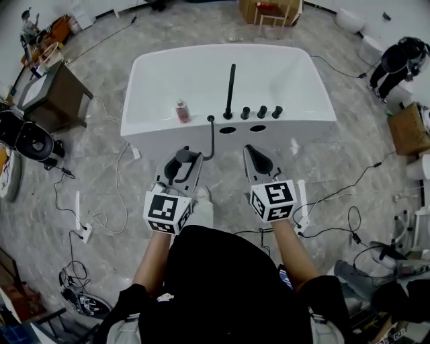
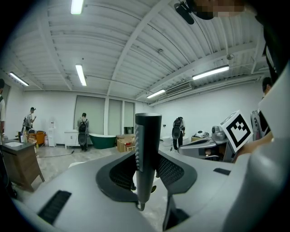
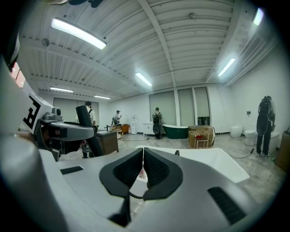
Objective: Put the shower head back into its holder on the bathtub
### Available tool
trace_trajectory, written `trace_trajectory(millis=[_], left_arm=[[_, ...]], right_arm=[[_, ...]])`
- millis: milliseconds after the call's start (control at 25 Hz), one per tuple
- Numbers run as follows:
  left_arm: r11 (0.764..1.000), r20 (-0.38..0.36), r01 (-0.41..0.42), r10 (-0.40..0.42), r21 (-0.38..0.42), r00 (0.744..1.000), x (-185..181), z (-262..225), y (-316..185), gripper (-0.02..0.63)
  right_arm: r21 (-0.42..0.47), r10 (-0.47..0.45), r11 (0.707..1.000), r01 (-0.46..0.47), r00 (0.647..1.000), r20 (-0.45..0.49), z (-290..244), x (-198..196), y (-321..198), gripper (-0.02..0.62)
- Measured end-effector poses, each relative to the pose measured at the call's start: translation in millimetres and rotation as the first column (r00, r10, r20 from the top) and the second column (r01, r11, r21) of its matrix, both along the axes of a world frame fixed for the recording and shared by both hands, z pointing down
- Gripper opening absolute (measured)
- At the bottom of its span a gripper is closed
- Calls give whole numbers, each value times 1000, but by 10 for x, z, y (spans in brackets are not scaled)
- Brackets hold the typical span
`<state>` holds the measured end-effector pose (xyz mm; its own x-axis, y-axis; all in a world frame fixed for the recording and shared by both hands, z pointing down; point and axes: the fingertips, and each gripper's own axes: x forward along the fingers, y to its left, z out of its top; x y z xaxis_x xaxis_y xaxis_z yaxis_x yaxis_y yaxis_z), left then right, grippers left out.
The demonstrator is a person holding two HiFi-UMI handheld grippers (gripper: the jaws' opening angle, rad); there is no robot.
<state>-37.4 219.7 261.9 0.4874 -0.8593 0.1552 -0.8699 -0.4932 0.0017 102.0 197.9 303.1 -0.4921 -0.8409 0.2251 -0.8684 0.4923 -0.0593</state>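
The black stick-shaped shower head [image 2: 147,149] stands upright between the jaws of my left gripper [image 2: 147,171], which is shut on it. In the head view the left gripper [image 1: 180,168] hovers just in front of the white bathtub [image 1: 154,80]. The shower head's black hose [image 1: 212,138] curves up to the tub's near rim. Two dark oval holes [image 1: 228,130] lie in that rim, below a tall black spout [image 1: 232,87] and three black knobs [image 1: 262,111]. My right gripper [image 1: 259,161] is beside the left, shut and empty [image 3: 143,165], and points at the tub [image 3: 217,163].
A pink bottle [image 1: 182,111] stands on the tub's near rim at the left. Cables and a power strip [image 1: 84,232] lie on the marble floor around my feet. A wooden cabinet [image 1: 54,94] is at the left, a cardboard box [image 1: 269,10] is behind the tub, and a person [image 1: 396,64] is at the far right.
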Motion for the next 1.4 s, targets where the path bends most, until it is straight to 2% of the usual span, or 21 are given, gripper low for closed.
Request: trace_trajectory(millis=[480,760,1040,1400], left_arm=[[999,-26,-32,31,-27,999,-282,-24,-1256,144],[998,-72,-51,47,-49,996,-505,22,-1942,144],[993,-79,-99,94,-59,992,-546,99,-2382,144],[989,-60,-102,96,-106,994,-710,374,-2732,144]], right_arm=[[-34,29,999,-30,999,-23,1,-277,-1193,23],[-53,67,996,-70,997,-47,74,-462,-1792,24],[-68,82,994,-86,995,-62,184,-615,-2234,24],[-94,97,990,-105,991,-88,372,-751,-2610,24]])
